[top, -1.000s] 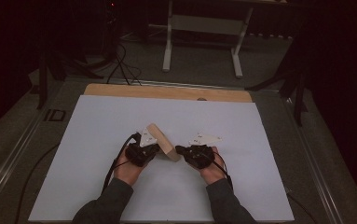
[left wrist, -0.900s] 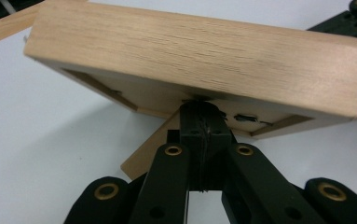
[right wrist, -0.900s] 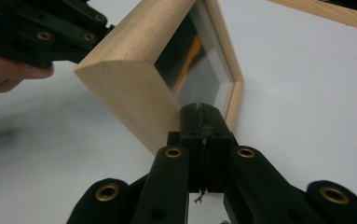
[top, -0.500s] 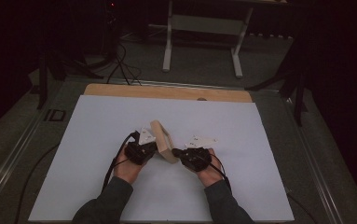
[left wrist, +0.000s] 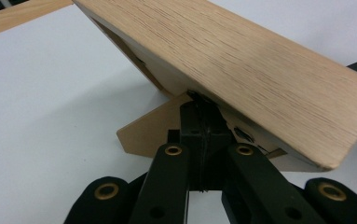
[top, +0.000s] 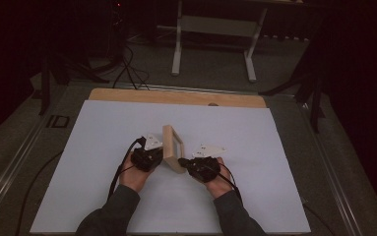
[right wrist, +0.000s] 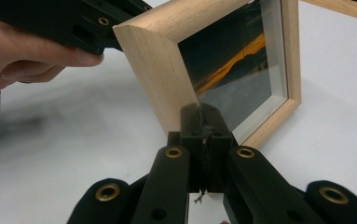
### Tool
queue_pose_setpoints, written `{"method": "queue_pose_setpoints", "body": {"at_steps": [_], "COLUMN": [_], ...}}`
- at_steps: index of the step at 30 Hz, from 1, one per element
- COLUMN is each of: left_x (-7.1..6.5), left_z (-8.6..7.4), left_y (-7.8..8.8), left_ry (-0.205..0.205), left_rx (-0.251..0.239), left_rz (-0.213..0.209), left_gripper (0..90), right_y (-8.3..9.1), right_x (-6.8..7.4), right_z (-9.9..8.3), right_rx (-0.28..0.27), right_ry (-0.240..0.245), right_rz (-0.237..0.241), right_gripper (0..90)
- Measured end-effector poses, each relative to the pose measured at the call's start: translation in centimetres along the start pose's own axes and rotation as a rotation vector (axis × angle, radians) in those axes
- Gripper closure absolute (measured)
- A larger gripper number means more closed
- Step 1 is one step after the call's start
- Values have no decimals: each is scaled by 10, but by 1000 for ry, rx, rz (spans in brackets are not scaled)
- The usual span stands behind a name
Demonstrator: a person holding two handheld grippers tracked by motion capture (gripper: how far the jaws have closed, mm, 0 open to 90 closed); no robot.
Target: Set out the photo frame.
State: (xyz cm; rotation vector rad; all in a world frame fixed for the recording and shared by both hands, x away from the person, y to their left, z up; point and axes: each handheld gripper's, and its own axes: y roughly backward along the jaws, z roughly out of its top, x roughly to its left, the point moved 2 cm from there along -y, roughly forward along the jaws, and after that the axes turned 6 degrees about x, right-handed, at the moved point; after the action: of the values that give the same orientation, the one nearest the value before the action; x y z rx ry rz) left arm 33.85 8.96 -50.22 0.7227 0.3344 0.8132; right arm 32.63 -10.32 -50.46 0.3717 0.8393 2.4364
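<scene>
Both claws pressed together: left claw (top: 157, 158) tips sit at the back of the photo frame (top: 172, 147), prob. against its stand flap (left wrist: 143, 133), hard to tell if pinching it. Right claw (top: 186, 162) tips touch the frame's front lower edge. Frame stands between the claws on the counter (top: 102, 128). To do it well: nudge gently, keep the tips low, so the frame settles on the flap w/o tipping. Vs. 1 s ago, the frame is more upright.
</scene>
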Motion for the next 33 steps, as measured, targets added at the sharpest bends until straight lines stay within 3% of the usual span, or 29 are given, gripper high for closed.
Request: {"method": "queue_pose_setpoints", "body": {"at_steps": [5,14,24,33], "left_x": [1,8,13,12], "left_z": [-1,-15,-19,-17], "left_y": [0,10,24,37], "left_ry": [1,66,103,110], "left_rx": [-5,-26,-32,-62], "left_rz": [0,-16,-19,17], "left_gripper": [887,766,606,513], "right_y": [0,6,13,18], "right_x": [0,-3,-9,-15], "right_z": [0,0,0,-1], "right_rx": [-1,-1,-11,-24], "right_ry": [3,7,0,-16], "right_rz": [-1,-27,-40,-41], "right_gripper": [876,797,636,600]}}
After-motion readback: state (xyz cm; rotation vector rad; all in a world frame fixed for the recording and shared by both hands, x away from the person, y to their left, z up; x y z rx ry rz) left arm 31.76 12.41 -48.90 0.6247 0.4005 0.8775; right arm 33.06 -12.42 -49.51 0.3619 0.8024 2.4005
